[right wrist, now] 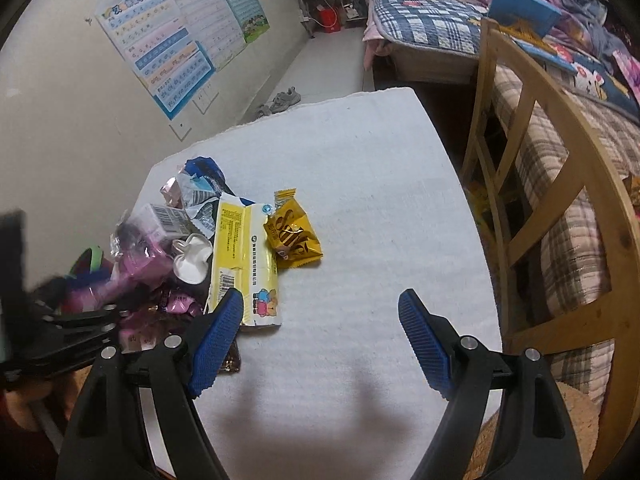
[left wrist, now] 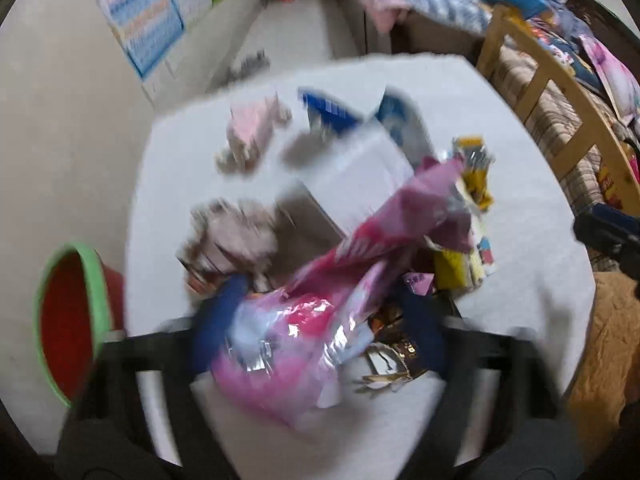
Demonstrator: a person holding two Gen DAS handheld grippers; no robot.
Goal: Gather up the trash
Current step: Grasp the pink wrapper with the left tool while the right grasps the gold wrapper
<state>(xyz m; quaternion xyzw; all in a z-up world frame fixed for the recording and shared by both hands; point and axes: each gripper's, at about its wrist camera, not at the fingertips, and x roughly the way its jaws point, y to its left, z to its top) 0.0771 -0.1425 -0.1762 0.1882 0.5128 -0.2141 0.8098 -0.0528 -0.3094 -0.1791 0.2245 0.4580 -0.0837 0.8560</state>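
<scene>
A heap of wrappers lies on the white table [right wrist: 360,184]. In the blurred left wrist view my left gripper [left wrist: 320,320] is shut on a pink foil wrapper [left wrist: 304,320] that rises up and right. In the right wrist view a yellow carton wrapper [right wrist: 244,264], a gold snack packet [right wrist: 292,236], a white crumpled piece [right wrist: 192,258] and blue torn foil [right wrist: 204,184] lie at the table's left. My right gripper [right wrist: 320,320] is open and empty just right of the yellow wrapper. The left gripper [right wrist: 80,320] shows at the left edge.
A red bin with a green rim [left wrist: 72,320] stands below the table's left edge. A wooden chair [right wrist: 560,184] and a bed with plaid bedding [right wrist: 432,20] are to the right. Posters [right wrist: 180,48] hang on the wall.
</scene>
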